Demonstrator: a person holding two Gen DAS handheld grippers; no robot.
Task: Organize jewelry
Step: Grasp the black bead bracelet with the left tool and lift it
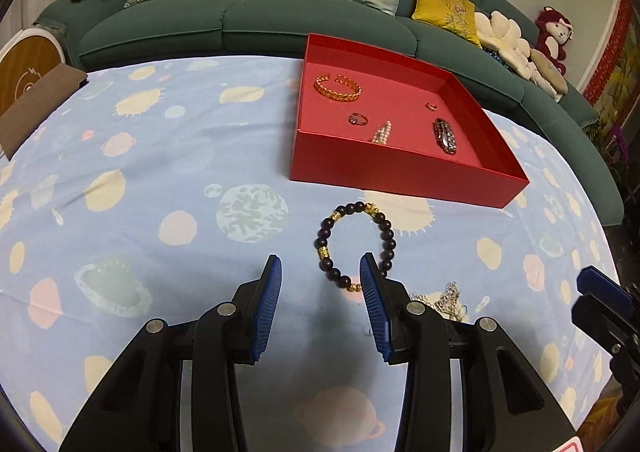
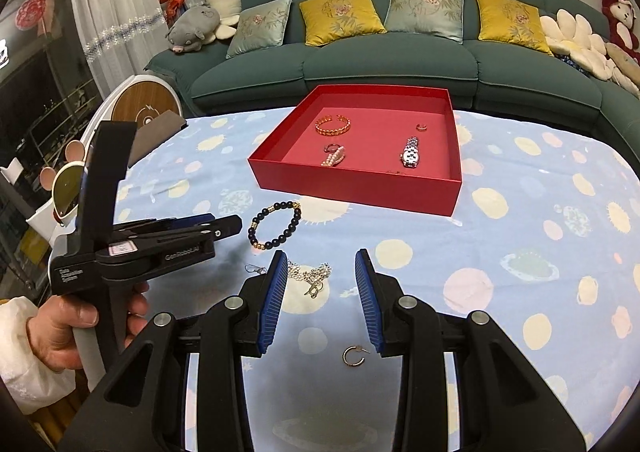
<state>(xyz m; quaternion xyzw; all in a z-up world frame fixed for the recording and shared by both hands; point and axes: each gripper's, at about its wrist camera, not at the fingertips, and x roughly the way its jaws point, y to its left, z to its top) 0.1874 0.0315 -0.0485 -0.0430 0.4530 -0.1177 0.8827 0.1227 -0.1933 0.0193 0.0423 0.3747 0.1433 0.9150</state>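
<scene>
A dark bead bracelet with gold beads (image 1: 356,246) lies on the blue cloth just ahead of my open, empty left gripper (image 1: 321,266); it also shows in the right wrist view (image 2: 276,225). A red box (image 1: 404,176) (image 2: 356,184) holds a gold bangle (image 2: 333,124), rings, a pearl piece (image 2: 333,160) and a silver watch (image 2: 411,152). My right gripper (image 2: 322,260) is open and empty over a silver chain (image 2: 312,274). A small hoop earring (image 2: 353,356) lies between its fingers, close to the camera. Another earring (image 2: 255,269) lies left of the chain.
The table wears a blue spotted cloth (image 2: 520,236). A teal sofa (image 2: 400,64) with cushions stands behind it. A brown cloth (image 1: 32,108) lies at the table's far left edge. The left gripper (image 2: 228,230), held in a hand, is left of my right gripper.
</scene>
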